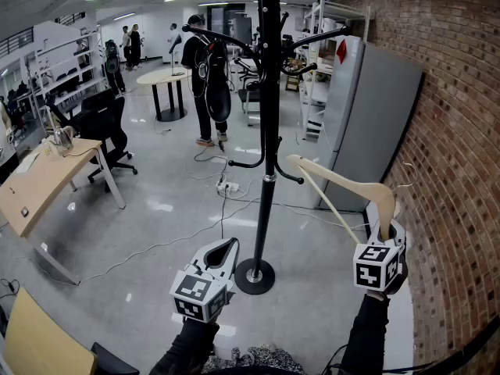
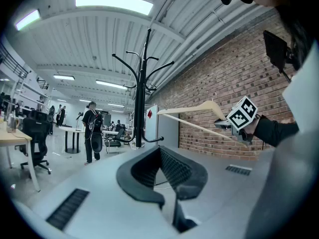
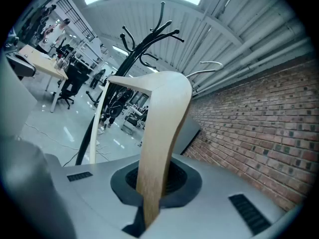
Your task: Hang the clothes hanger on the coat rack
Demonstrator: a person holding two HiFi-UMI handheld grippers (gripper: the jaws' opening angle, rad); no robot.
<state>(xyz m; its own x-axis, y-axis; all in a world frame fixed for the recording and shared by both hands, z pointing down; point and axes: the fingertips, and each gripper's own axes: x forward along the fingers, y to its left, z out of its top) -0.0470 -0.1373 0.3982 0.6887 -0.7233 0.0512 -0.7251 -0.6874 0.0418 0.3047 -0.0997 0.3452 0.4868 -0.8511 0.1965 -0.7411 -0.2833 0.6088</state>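
Hanger (image 3: 164, 128) within closed right gripper (image 3: 152, 193)

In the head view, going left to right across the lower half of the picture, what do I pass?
Wooden desk → left hand-held gripper → coat rack → right hand-held gripper, clamped on the clothes hanger → brick wall.

Brick wall (image 1: 461, 131) runs down the right, with a tall grey cabinet (image 1: 375, 123) against it. Wooden desk (image 1: 43, 182) and black office chair (image 1: 105, 127) sit on the left. Further back, a person (image 1: 205, 84) stands near a round table (image 1: 164, 80), and there's a power strip (image 1: 227, 185) on the glossy floor (image 1: 156, 201).
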